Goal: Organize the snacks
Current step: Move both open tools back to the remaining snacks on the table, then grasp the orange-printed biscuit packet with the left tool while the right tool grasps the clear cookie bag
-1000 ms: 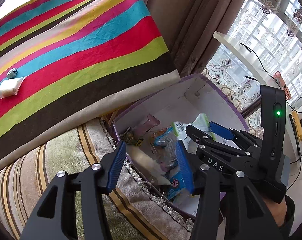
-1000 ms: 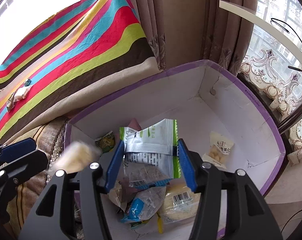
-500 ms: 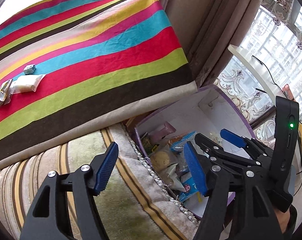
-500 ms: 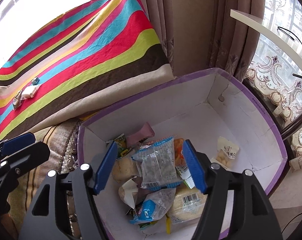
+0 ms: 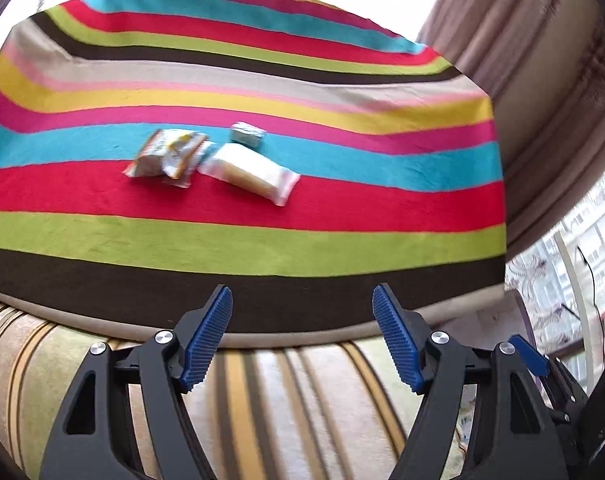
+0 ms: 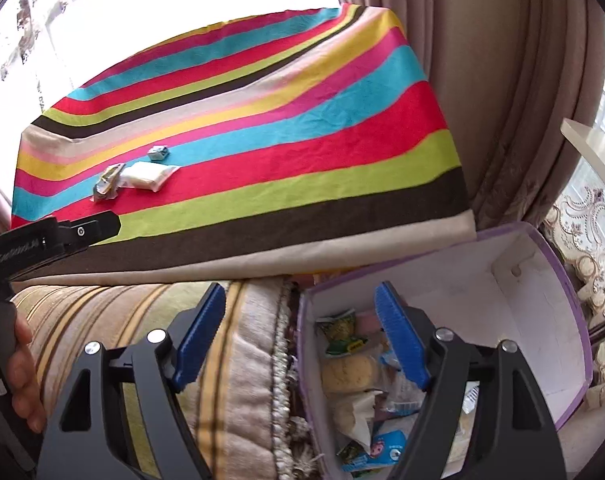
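My left gripper (image 5: 302, 296) hangs over the front edge of the striped tablecloth (image 5: 238, 236), its jaws opening with nothing between them. Farther back on the cloth lie an orange-and-white packet (image 5: 164, 158), a white packet (image 5: 248, 170) and a small teal box (image 5: 247, 135). My right gripper (image 6: 301, 292) hovers above the left rim of the purple box (image 6: 522, 300); its jaws are opening too and hold nothing. Several snack packets (image 6: 350, 372) are piled in the box. In the right wrist view the same white packet (image 6: 148, 176) lies on the cloth.
A striped, fringed cushion (image 6: 242, 360) fills the gap between table and box. Brown curtains (image 6: 502, 100) hang behind the box. A white shelf (image 6: 590, 148) juts out at the right. A hand (image 6: 18, 360) grips the left tool's handle at the left edge.
Both grippers opened wider and their packets dropped into the box. The left one swung left, away from the box, and now faces the table. The right one pulled back and to the left.
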